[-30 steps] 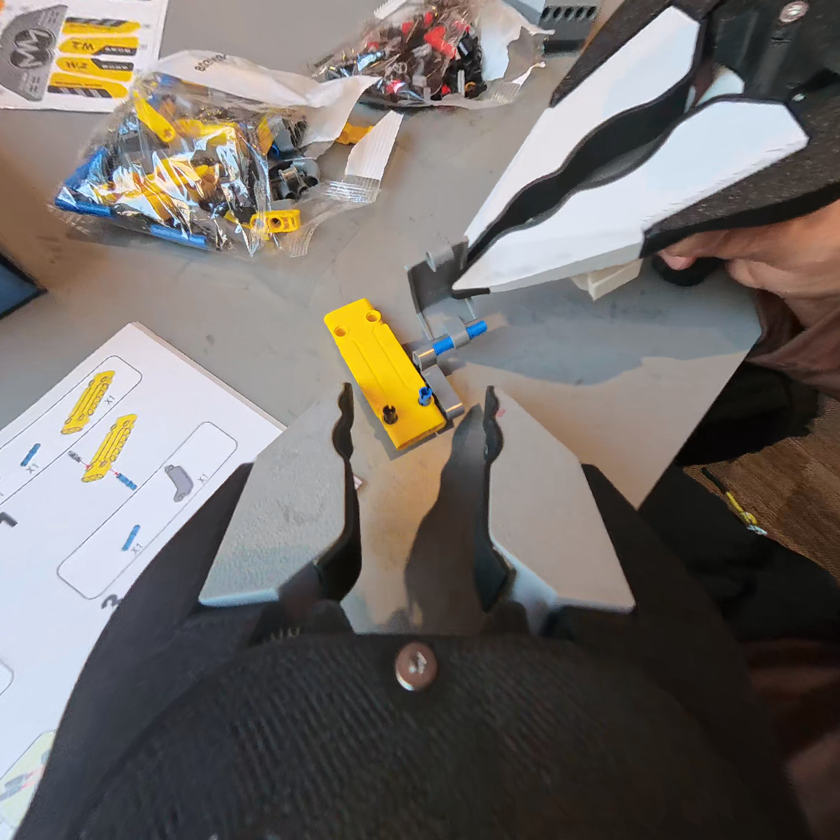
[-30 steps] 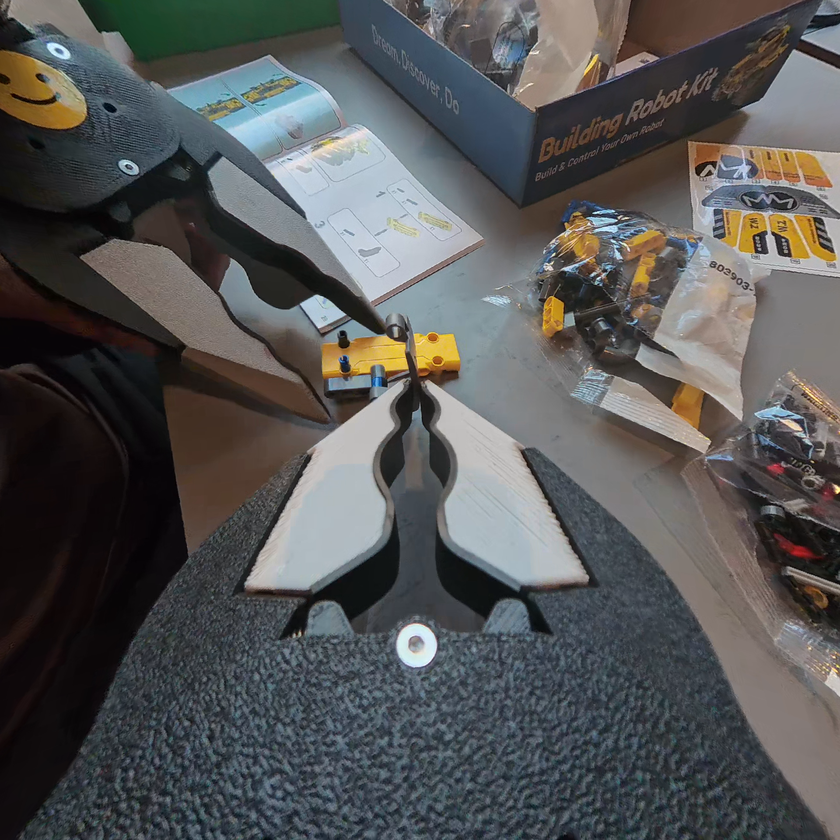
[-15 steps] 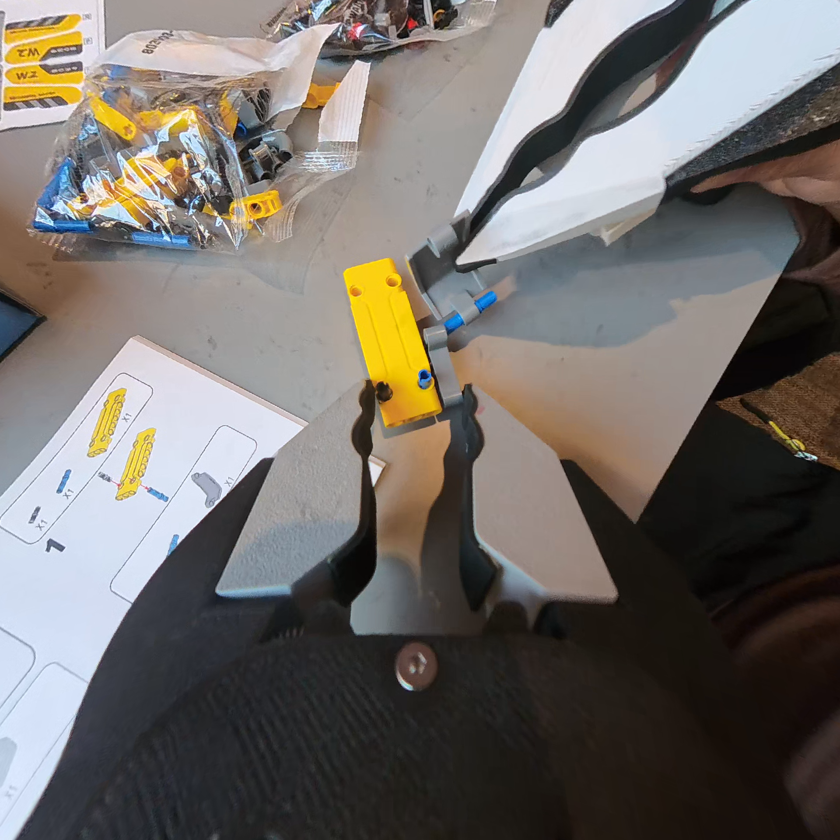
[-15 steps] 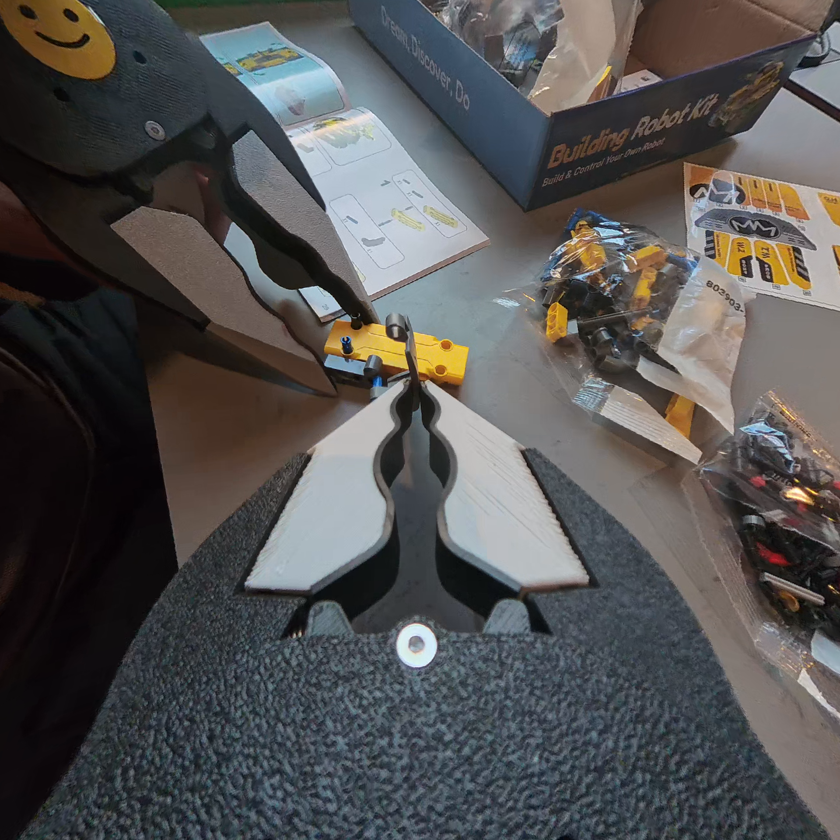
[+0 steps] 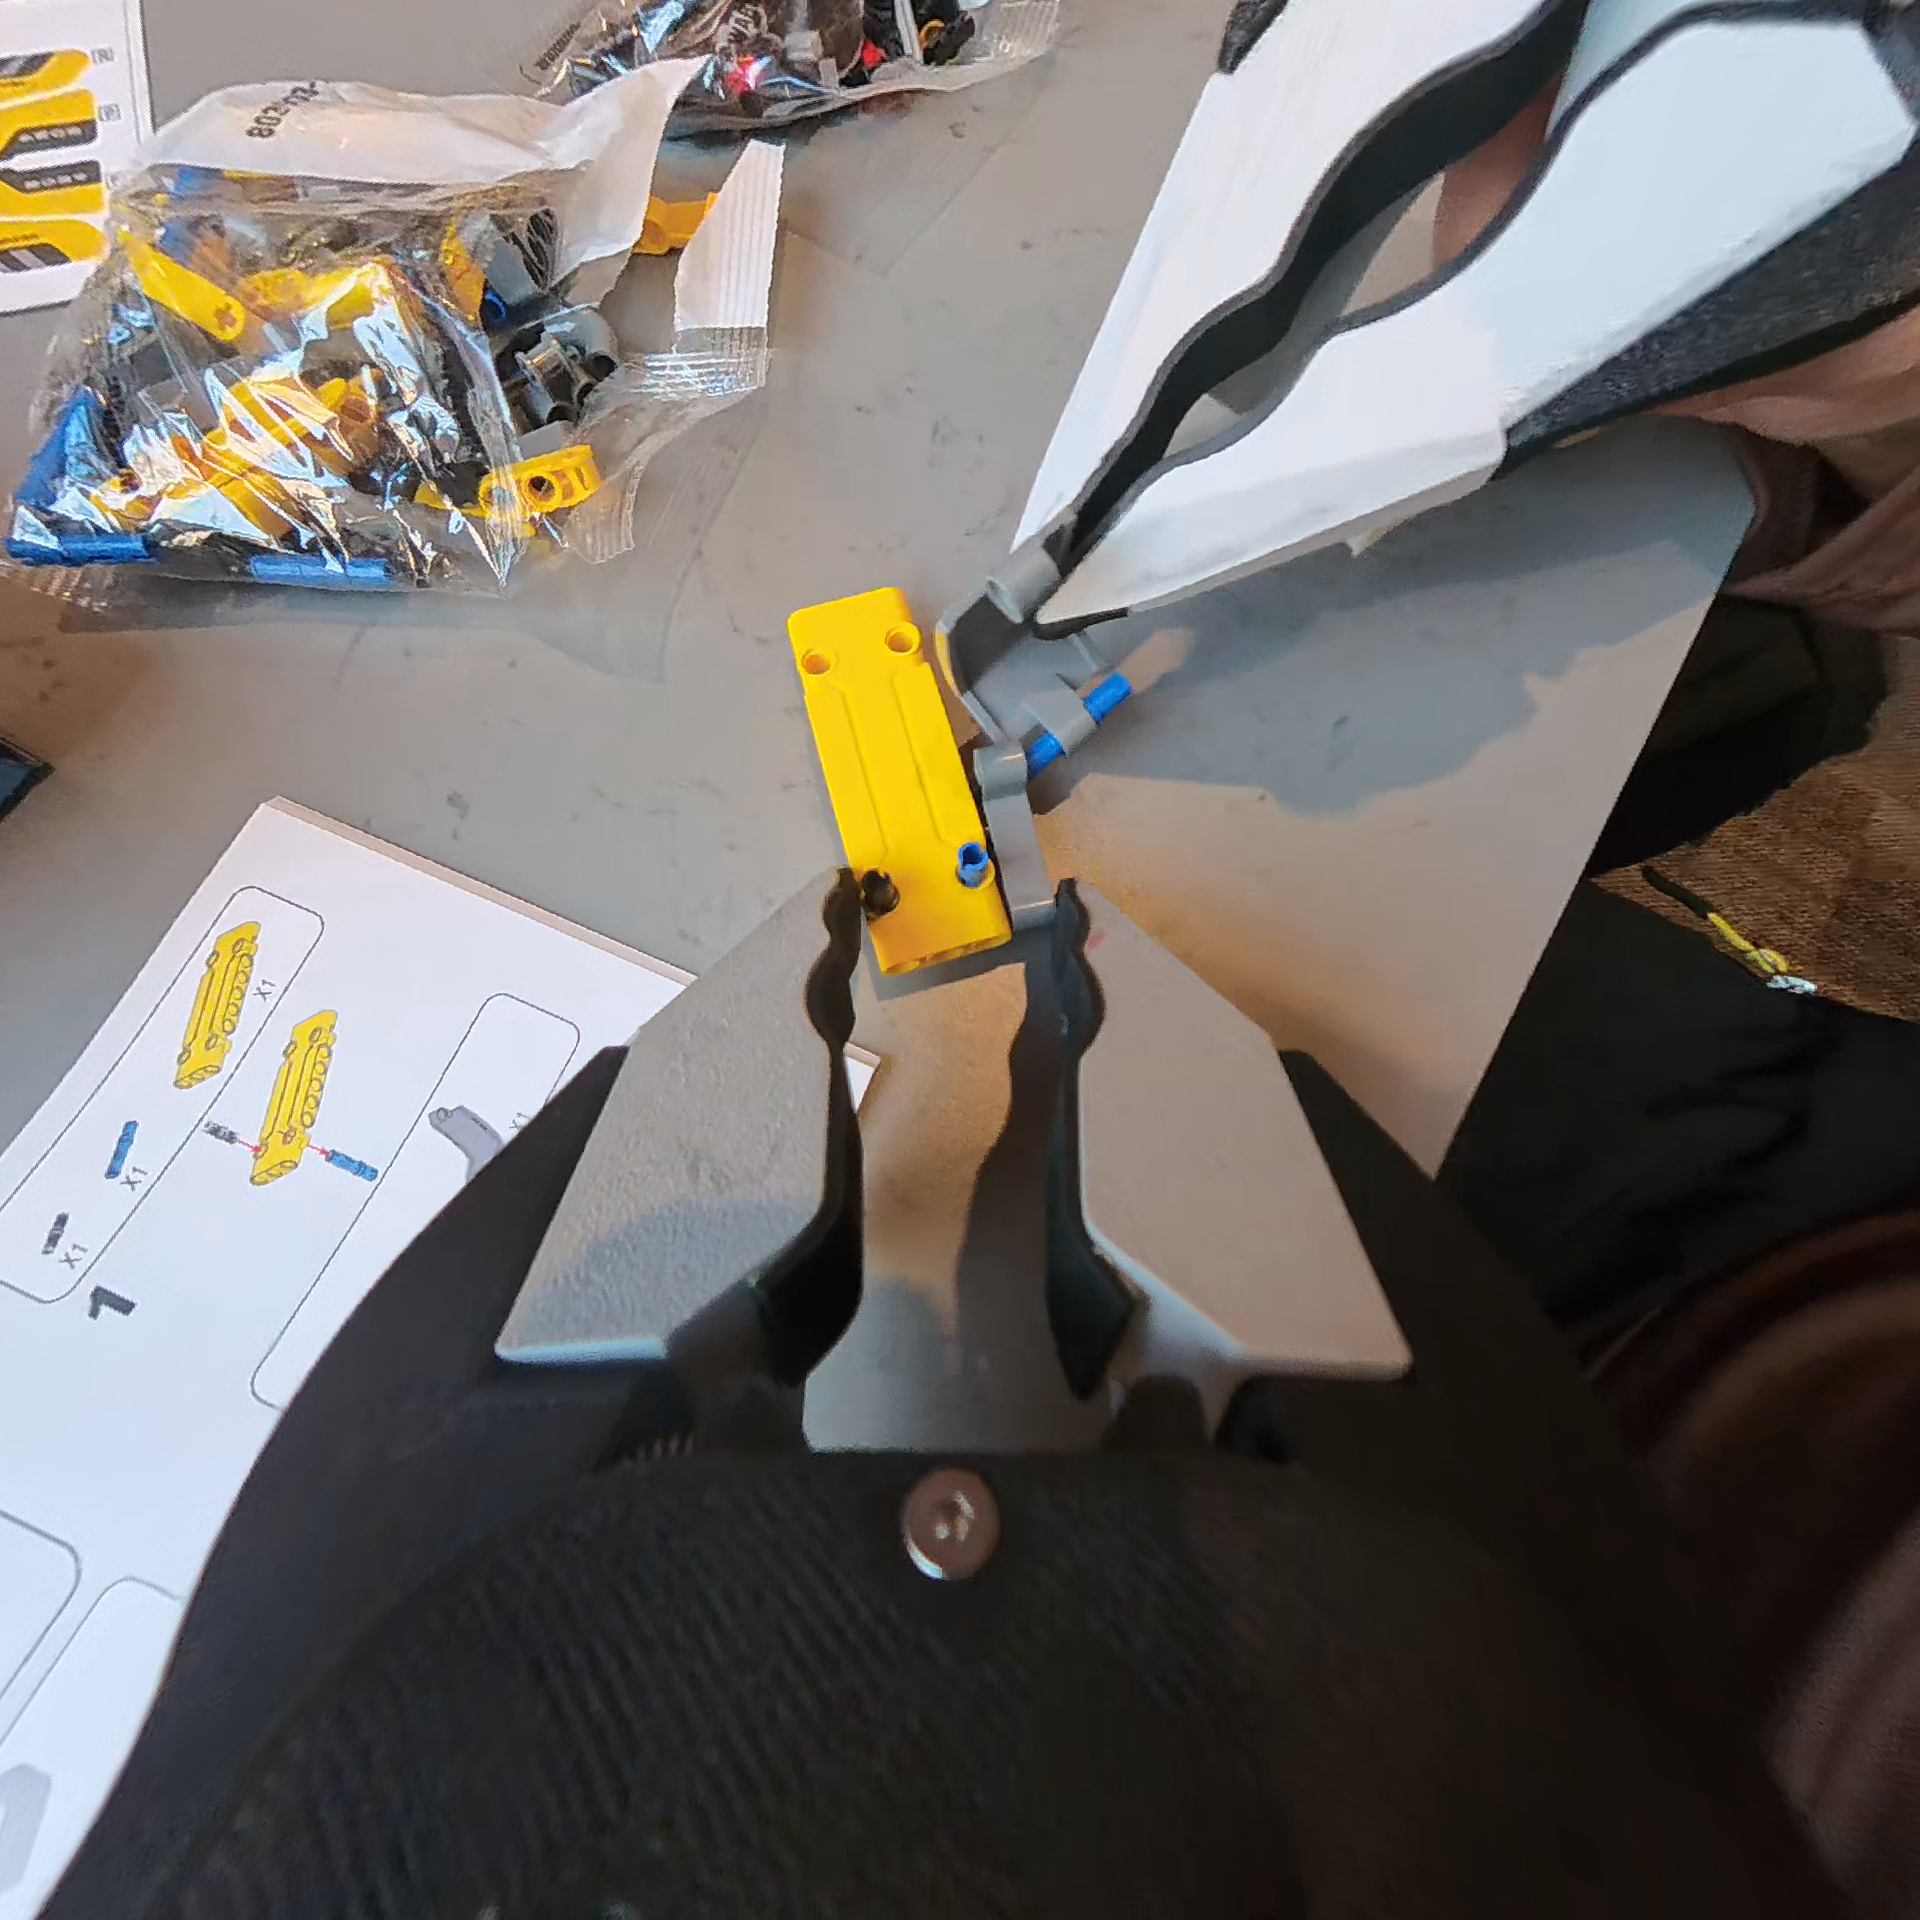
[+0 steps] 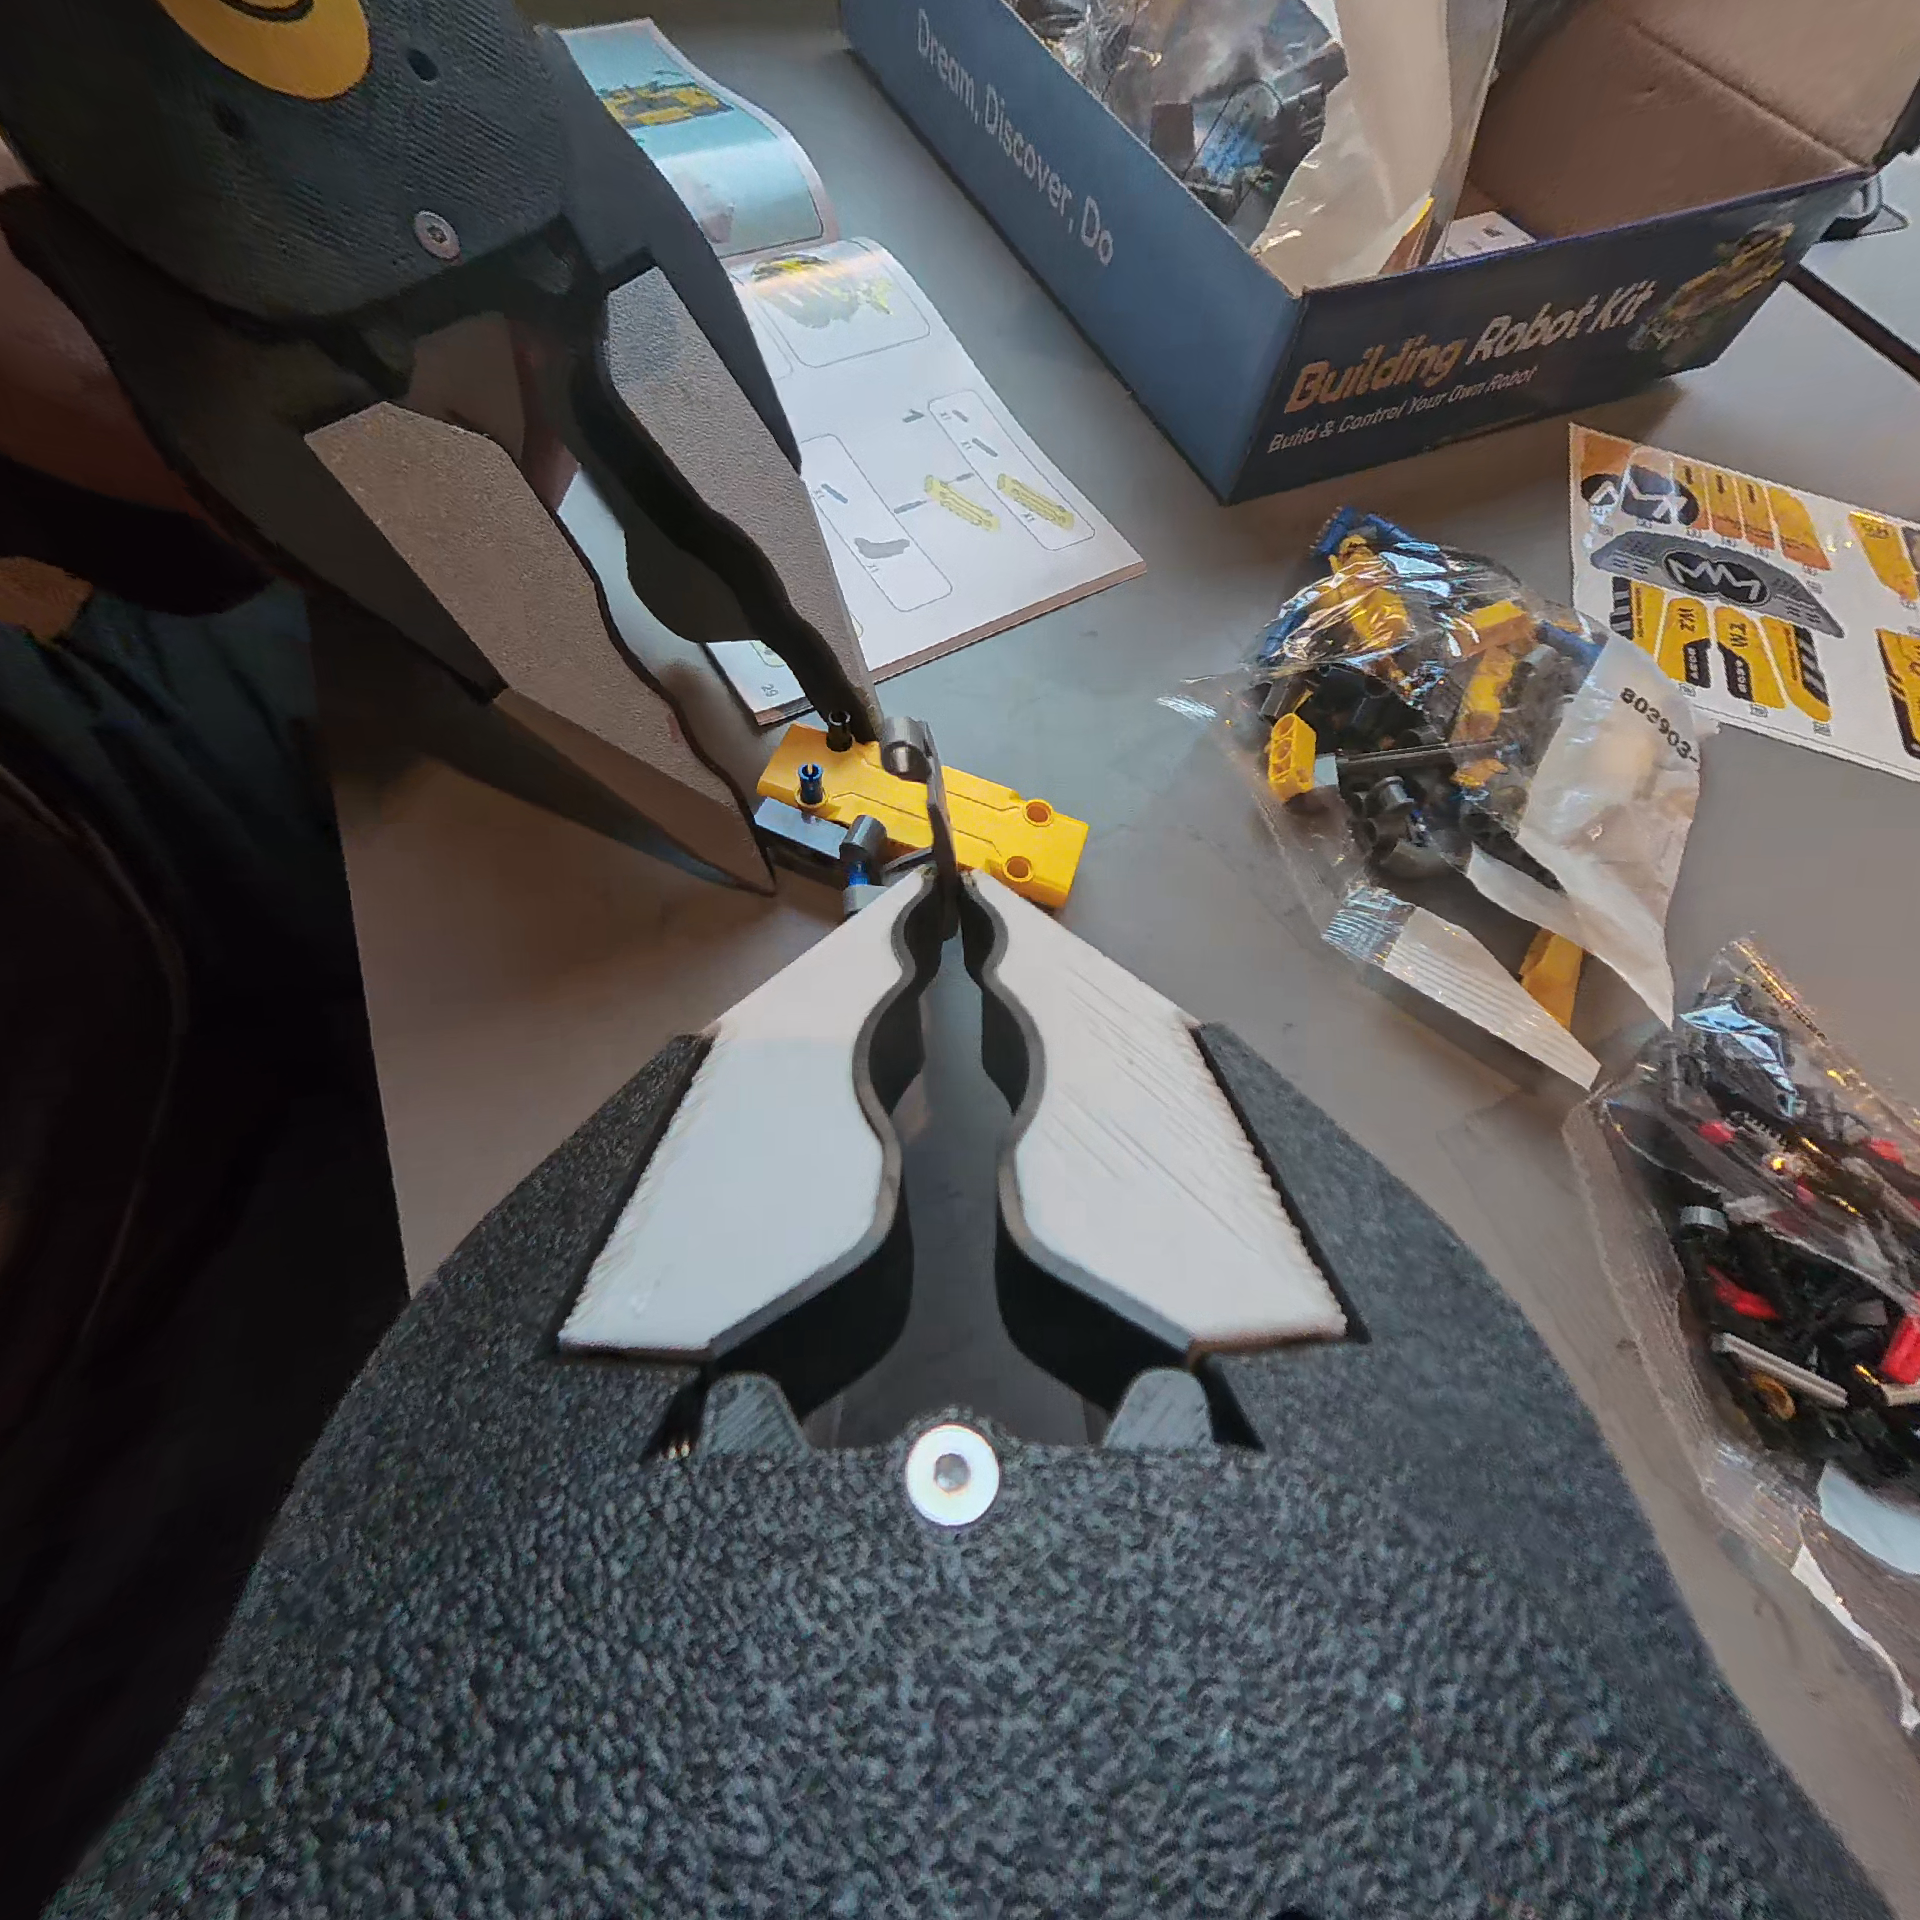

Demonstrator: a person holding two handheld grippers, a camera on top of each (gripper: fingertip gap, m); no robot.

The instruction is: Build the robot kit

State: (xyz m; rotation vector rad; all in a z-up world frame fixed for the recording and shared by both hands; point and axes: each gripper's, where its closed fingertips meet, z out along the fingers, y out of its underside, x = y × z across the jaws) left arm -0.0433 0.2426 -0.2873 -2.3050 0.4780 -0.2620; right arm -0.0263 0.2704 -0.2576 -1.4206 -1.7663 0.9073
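Note:
A yellow panel lies flat on the grey table, with a black pin and a blue pin at its near end. A grey beam sits along its right side. My left gripper straddles that near end, one fingertip against the panel and the other against the grey beam. In the right wrist view it comes in from the upper left over the panel. My right gripper is shut on a grey bent beam held upright beside the panel. That beam carries a blue pin.
A bag of yellow and blue parts and a bag of black and red parts lie nearby. An open instruction booklet, a blue cardboard box and a sticker sheet surround them. The table edge runs close on the right. Across from one pair of fingers to the other is roughly 5 cm.
My left gripper has moved forward and its jaws have narrowed around the yellow panel's near end. My right gripper has brought the grey bent beam closer to the panel.

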